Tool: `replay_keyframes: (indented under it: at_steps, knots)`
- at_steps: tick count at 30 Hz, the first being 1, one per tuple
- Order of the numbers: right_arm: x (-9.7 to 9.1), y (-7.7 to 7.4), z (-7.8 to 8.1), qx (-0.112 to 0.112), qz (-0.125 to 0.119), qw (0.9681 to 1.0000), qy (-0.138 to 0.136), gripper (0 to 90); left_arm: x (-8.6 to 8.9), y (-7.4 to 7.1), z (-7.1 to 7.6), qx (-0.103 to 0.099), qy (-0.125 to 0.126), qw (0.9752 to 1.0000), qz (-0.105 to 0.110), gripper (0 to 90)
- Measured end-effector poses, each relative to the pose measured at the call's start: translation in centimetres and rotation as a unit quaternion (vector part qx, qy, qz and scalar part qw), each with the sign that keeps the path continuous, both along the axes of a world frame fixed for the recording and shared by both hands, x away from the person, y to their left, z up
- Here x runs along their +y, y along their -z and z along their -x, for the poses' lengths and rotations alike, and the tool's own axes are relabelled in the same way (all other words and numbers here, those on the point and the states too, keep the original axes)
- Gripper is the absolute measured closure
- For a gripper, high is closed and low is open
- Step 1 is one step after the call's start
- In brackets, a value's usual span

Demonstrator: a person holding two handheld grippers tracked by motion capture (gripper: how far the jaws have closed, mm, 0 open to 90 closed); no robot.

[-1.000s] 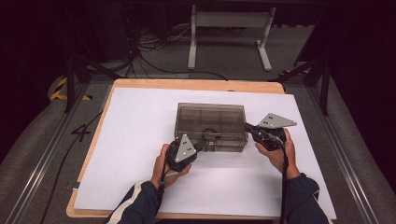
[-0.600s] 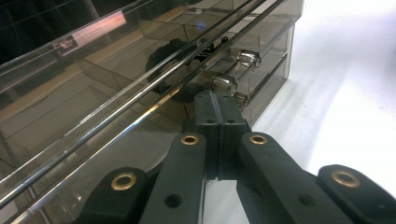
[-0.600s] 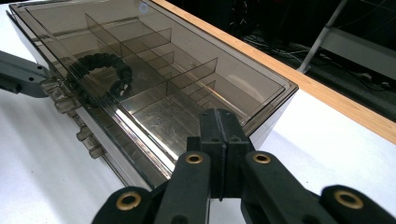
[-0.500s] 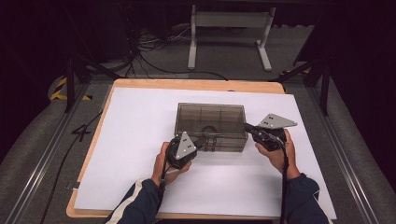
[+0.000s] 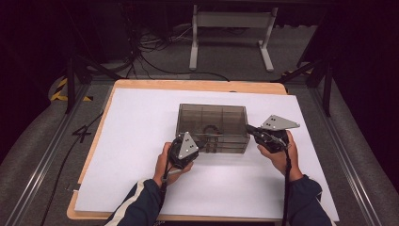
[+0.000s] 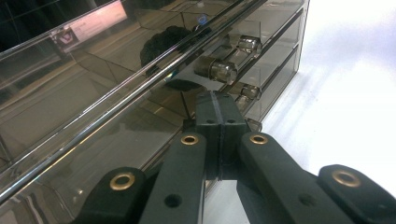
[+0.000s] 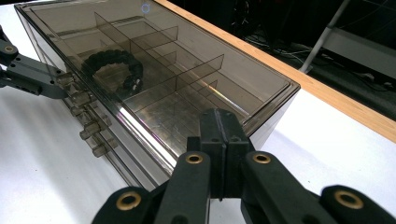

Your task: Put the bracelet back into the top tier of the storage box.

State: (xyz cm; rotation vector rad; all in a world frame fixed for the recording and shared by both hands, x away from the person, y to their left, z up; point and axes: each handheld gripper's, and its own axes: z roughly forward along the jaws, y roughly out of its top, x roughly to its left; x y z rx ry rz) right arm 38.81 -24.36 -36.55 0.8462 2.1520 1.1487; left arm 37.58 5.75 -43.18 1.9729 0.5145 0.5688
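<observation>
A smoky see-through drawer box (image 5: 212,123) stands mid-table on white paper. A black braided bracelet (image 7: 114,67) lies in a top compartment, seen also as the dark bracelet (image 6: 163,42) through the wall. My left gripper (image 5: 199,149) is shut with nothing between its jaws, tips (image 6: 218,105) right at the box's front among the clear drawer knobs (image 6: 219,70). My right gripper (image 5: 248,128) is shut and empty too, its tips (image 7: 219,122) at the box's top right front corner. The left gripper (image 7: 44,79) appears there beside the knobs (image 7: 88,128).
White paper (image 5: 141,122) covers a wooden board (image 5: 197,85) on a grey surface. Metal rails (image 5: 42,160) run along both sides. Cables (image 5: 155,52) and a white stand (image 5: 230,28) lie on the floor beyond the table.
</observation>
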Motion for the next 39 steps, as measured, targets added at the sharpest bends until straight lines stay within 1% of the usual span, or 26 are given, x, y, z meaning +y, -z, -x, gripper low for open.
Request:
replay_keyframes:
  at_steps: [3, 4, 6, 8, 16, 17, 20, 22, 24, 29, 31, 32, 34, 36, 39]
  knots:
    - [0.0, 0.0, 0.0, 0.001, -0.001, 1.0, 0.0, 90.0, 0.1, 0.0, 0.0, 0.004, 0.0, 1.0, 0.001, 89.1]
    - [-0.1, 0.0, 0.0, 0.002, -0.001, 1.0, -0.001, 90.0, 0.2, -0.1, 0.1, 0.003, -0.002, 1.0, -0.004, 88.0]
    - [-0.1, 0.0, 0.0, 0.002, -0.001, 1.0, -0.002, 90.0, 0.3, -0.1, 0.1, 0.0, -0.003, 1.0, -0.005, 87.9]
    - [-0.1, 0.0, 0.0, 0.002, -0.001, 1.0, -0.002, 90.0, 0.5, -0.2, 0.1, 0.002, -0.004, 1.0, -0.006, 87.9]
    - [0.0, -0.1, 0.0, 0.0, 0.003, 1.0, -0.004, 90.0, 1.9, -0.4, 0.6, 0.001, -0.004, 0.9999, -0.016, 87.6]
    - [0.0, -0.1, 0.0, 0.001, 0.004, 1.0, -0.004, 90.0, 2.0, -0.4, 0.7, 0.001, -0.005, 0.9999, -0.014, 87.4]
    - [0.1, -0.1, 0.0, 0.0, 0.008, 1.0, -0.003, 90.0, 2.5, -0.5, 0.8, 0.0, -0.005, 0.9998, -0.019, 87.4]
    - [0.1, -0.1, 0.0, -0.001, 0.01, 0.9999, -0.004, 90.0, 2.5, -0.5, 0.8, 0.002, -0.006, 0.9998, -0.017, 87.4]
    - [0.1, -0.1, 0.0, -0.001, 0.011, 0.9999, -0.004, 90.0, 2.7, -0.5, 0.8, 0.002, -0.006, 0.9998, -0.02, 87.6]
    - [0.1, -0.2, 0.0, -0.001, 0.018, 0.9998, -0.005, 90.0, 3.1, -0.6, 1.1, 0.004, 0.0, 0.9997, -0.026, 87.9]
    - [0.2, -0.3, 0.1, -0.003, 0.021, 0.9998, -0.005, 90.0, 3.2, -0.6, 1.2, 0.004, 0.001, 0.9996, -0.027, 87.8]
    - [0.3, -0.4, 0.1, -0.004, 0.03, 0.9995, -0.005, 90.0, 3.6, -0.7, 1.4, 0.004, 0.003, 0.9994, -0.034, 87.9]
    - [0.3, -0.4, 0.2, -0.004, 0.029, 0.9995, -0.005, 90.0, 3.7, -0.7, 1.5, 0.003, 0.004, 0.9994, -0.036, 87.8]
    - [0.2, -0.4, 0.2, -0.009, 0.029, 0.9995, -0.001, 90.0, 4.2, -0.7, 1.7, 0.005, 0.004, 0.9993, -0.037, 87.8]
    - [0.0, -0.8, 0.6, -0.015, 0.024, 0.9996, -0.005, 90.0, 4.7, -0.8, 1.9, 0.008, 0.006, 0.9992, -0.038, 87.4]
